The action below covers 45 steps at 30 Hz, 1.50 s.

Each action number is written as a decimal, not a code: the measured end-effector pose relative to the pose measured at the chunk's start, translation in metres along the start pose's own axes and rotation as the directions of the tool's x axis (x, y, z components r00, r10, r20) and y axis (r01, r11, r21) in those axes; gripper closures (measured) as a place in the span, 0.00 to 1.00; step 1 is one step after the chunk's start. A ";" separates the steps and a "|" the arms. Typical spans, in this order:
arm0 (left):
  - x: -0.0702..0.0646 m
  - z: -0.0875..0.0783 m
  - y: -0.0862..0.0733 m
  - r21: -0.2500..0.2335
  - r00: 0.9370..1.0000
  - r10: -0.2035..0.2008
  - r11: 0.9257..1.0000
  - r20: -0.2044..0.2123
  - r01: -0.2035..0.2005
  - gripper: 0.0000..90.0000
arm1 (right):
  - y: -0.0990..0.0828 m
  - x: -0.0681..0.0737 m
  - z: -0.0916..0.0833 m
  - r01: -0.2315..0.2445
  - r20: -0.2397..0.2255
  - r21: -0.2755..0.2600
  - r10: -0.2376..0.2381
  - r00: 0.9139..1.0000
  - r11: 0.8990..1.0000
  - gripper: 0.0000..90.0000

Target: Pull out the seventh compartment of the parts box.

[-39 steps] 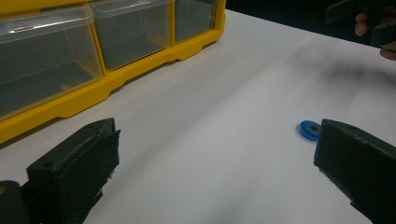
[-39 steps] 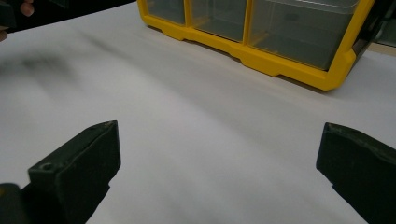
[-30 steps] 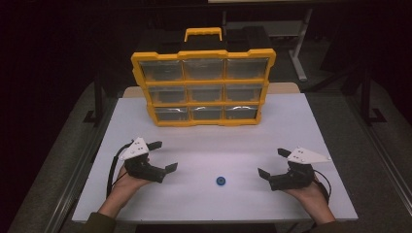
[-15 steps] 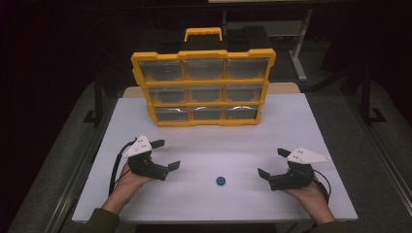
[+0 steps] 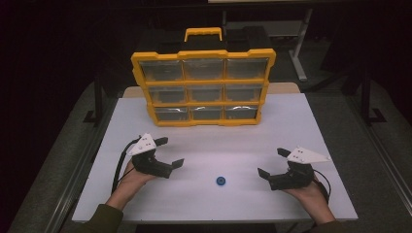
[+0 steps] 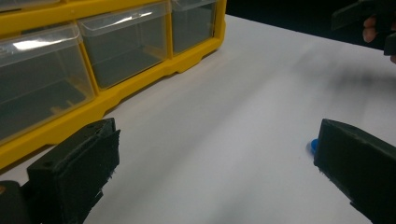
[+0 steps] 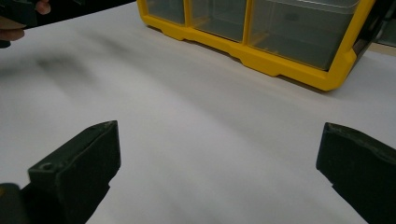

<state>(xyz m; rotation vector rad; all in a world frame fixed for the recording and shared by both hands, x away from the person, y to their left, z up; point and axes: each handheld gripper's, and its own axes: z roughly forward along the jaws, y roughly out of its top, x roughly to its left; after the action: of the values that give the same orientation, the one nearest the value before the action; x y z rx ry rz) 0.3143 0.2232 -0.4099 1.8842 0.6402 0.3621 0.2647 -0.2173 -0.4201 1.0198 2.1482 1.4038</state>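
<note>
Small round blue plastic piece (image 5: 221,181) lies untouched on the white surface (image 5: 311,126), between the two claws and well apart from the yellow organiser case of clear plastic drawers (image 5: 204,87). Left claw (image 5: 170,153) and right claw (image 5: 272,162) both gape empty; picking up is yet to begin.

From above we look forward and down onto the yellow organizer (image 5: 203,87). Low on each gripper, we view its bottom drawers close up.
</note>
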 end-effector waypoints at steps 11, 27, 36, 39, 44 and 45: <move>0.000 0.008 0.003 0.003 1.000 0.003 1.000 0.003 -0.003 0.00 | 0.000 0.000 0.000 0.000 0.000 -0.001 0.000 1.000 1.000 0.00; -0.002 0.021 0.013 -0.028 0.999 0.036 0.999 -0.007 -0.036 0.00 | 0.000 0.000 0.000 0.002 -0.002 -0.003 -0.002 1.000 1.000 0.00; -0.003 0.028 0.018 -0.030 0.999 0.042 0.999 -0.006 -0.042 0.00 | 0.000 0.000 0.001 0.001 -0.002 0.001 -0.001 1.000 1.000 0.00; -0.003 0.030 0.019 -0.027 0.999 0.048 0.998 -0.006 -0.048 0.00 | 0.000 0.000 0.001 0.000 -0.003 0.000 0.000 1.000 1.000 0.00; -0.003 0.035 0.021 -0.028 0.999 0.046 0.999 -0.009 -0.046 0.00 | 0.000 0.000 0.001 0.001 -0.002 -0.001 -0.001 1.000 1.000 0.00; -0.004 0.036 0.021 -0.034 0.999 0.041 0.999 -0.009 -0.042 0.00 | 0.000 0.000 0.001 0.002 -0.002 -0.001 -0.002 1.000 1.000 0.00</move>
<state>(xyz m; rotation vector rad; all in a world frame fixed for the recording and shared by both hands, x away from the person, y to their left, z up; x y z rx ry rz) 0.3357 0.1879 -0.4046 1.8664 0.5974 0.4049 0.2648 -0.2168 -0.4203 1.0160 2.1491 1.4051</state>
